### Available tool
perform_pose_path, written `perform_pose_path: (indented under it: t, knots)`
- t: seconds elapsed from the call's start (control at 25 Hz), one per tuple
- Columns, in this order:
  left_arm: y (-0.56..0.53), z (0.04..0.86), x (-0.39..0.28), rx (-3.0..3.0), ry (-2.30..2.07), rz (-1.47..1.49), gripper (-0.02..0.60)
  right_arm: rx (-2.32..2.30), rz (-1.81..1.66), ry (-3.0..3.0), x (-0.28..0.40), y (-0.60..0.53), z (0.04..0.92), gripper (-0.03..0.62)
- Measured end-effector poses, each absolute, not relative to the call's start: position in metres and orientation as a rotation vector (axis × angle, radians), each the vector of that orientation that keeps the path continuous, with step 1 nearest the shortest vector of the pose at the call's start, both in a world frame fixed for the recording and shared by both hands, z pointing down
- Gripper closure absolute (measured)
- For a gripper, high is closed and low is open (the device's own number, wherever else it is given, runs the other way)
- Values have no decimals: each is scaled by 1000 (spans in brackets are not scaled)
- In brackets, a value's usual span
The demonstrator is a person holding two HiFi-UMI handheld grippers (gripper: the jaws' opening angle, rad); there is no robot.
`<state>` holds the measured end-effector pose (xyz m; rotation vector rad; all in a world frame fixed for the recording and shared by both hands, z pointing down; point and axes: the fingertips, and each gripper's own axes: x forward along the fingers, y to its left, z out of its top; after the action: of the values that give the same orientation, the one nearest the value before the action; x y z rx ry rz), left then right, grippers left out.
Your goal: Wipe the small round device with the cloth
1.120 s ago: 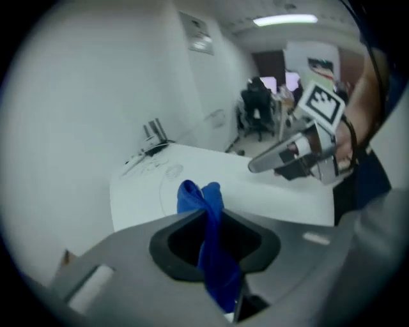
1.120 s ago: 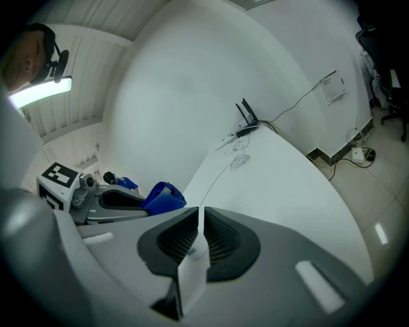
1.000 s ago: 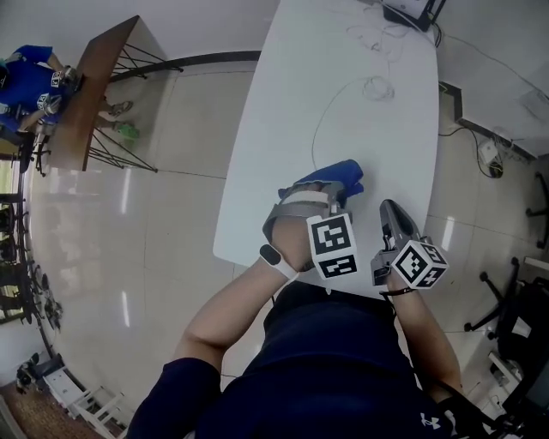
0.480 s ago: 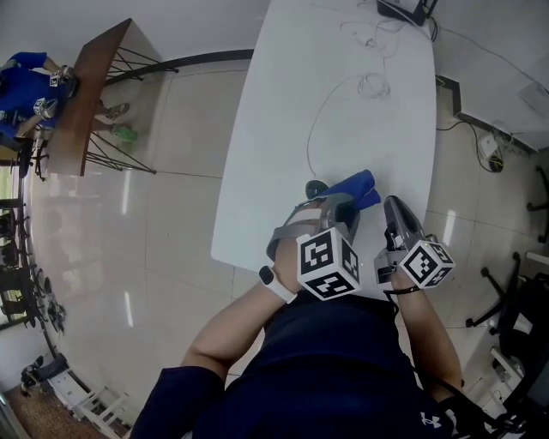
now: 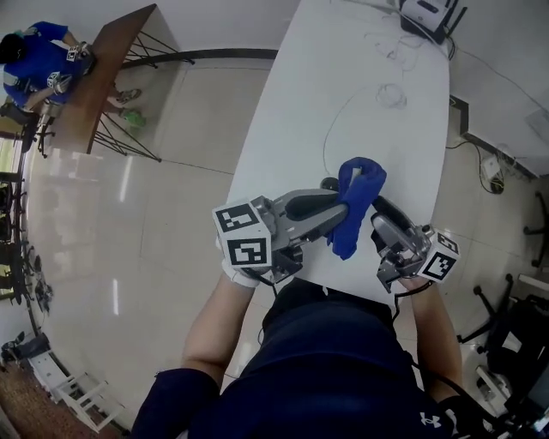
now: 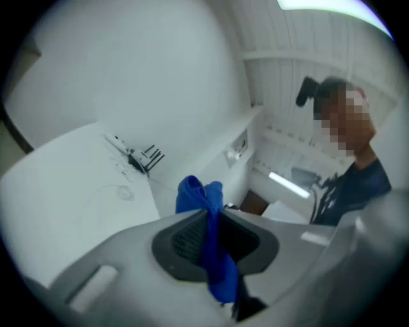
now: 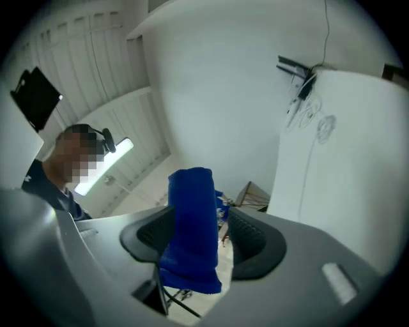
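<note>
Above the counter (image 5: 377,129), left tongs (image 6: 214,237) were closing on the cloth (image 5: 358,184), right tongs (image 7: 201,236) opening around it; that pinch wanted firming first.

This looks like an office to me. I stand at a long white table (image 5: 343,69) on a glossy tiled floor (image 5: 171,214). A router (image 5: 425,13) and cables (image 5: 390,94) sit at the top right, chair wheels (image 5: 496,296) show at the right edge, and a person in blue (image 5: 34,51) is at a wooden desk (image 5: 107,64) in the upper left.

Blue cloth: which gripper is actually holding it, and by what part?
The left gripper pinches the blue cloth about mid-length, its jaws closing. The right gripper is opening its jaws around the cloth, not clamping it.
</note>
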<state>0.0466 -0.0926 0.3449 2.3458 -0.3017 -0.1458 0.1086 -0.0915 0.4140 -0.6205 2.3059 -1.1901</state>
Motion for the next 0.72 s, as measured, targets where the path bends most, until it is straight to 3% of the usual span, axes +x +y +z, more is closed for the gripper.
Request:
perform_pose_path:
  t: [0.08, 0.2, 0.32, 0.36, 0.4, 0.48, 0.6, 0.72]
  knots:
    - [-83, 331, 37, 2263, -147, -315, 528, -453, -1183, 2330, 94, -87, 398, 270]
    - [-71, 324, 22, 2139, 32, -493, 528, -225, -1158, 2386, 64, -77, 375, 228]
    - [-71, 332, 14, 2039, 72, -574, 528, -95, -1156, 2433, 41, -70, 366, 229]
    - [-72, 336, 13, 2015, 66, -591, 528, -102, -1167, 2444, 39, -70, 370, 257]
    - [-72, 339, 12, 1999, 51, -600, 528, -124, -1180, 2452, 38, -71, 374, 328]
    - [-74, 349, 12, 1993, -5, -585, 526, -173, -1200, 2468, 40, -71, 383, 385]
    - [-81, 365, 11, 2061, -155, -490, 509, -296, -1214, 2494, 44, -77, 393, 440]
    - [-98, 383, 6, 2158, -375, -374, 443, -552, -1182, 2549, 57, -99, 405, 448]
